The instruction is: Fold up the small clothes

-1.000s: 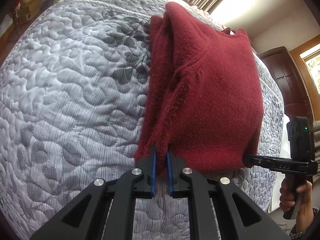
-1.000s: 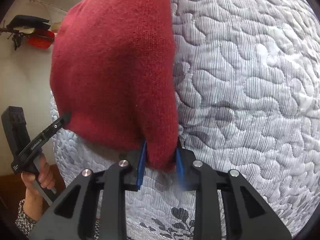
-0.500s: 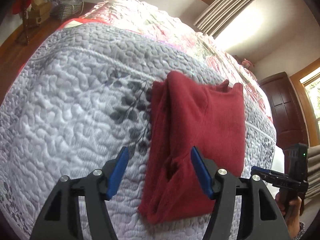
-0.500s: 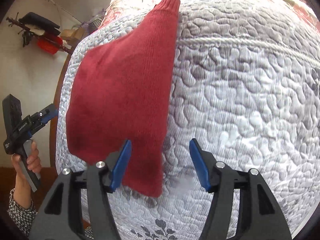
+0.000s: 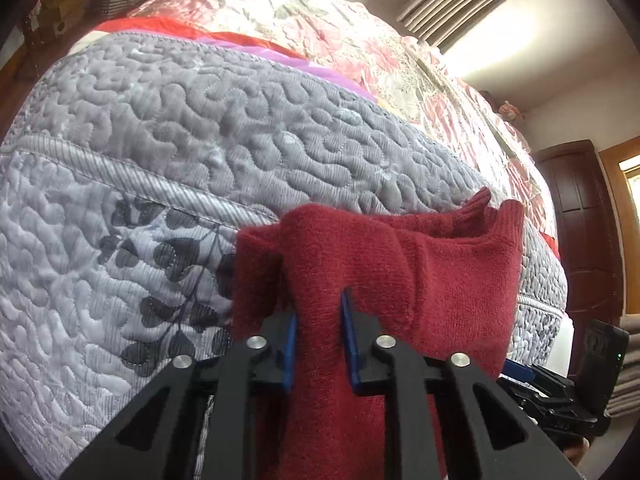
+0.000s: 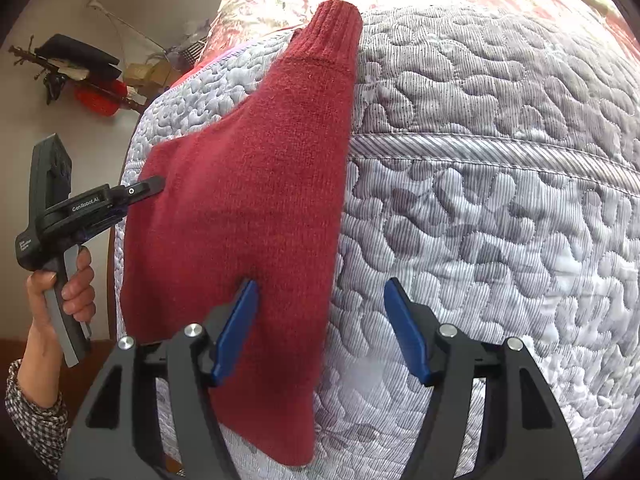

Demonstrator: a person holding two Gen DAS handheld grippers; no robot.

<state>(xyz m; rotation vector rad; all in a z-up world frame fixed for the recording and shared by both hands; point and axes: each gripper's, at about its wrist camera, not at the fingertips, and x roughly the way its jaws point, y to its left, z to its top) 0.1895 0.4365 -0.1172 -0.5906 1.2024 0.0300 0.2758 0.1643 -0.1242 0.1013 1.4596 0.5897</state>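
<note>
A dark red knit sweater (image 5: pixel 440 280) lies on a grey quilted bedspread (image 5: pixel 160 160), partly folded, with a ribbed cuff standing up at its far end. My left gripper (image 5: pixel 320 340) is shut on a bunched fold at the sweater's near left side. In the right wrist view the sweater (image 6: pixel 260 180) runs away from me with its cuff at the top. My right gripper (image 6: pixel 322 332) stands open over its near right edge; the left pad is above the knit, the right pad above the quilt (image 6: pixel 480 200). The left gripper (image 6: pixel 148 190), held by a hand, meets the sweater's left edge.
A pink floral cover (image 5: pixel 320 20) lies beyond the quilt. A dark wooden door (image 5: pixel 580 220) stands at the right, and the right gripper (image 5: pixel 532 380) shows past the bed's corner. Boxes and a red object (image 6: pixel 100 100) sit by the far wall.
Both grippers let go of the sweater's near edge and pulled back open. The left gripper has since moved in and shut on a fold; the right gripper stays open and has come closer.
</note>
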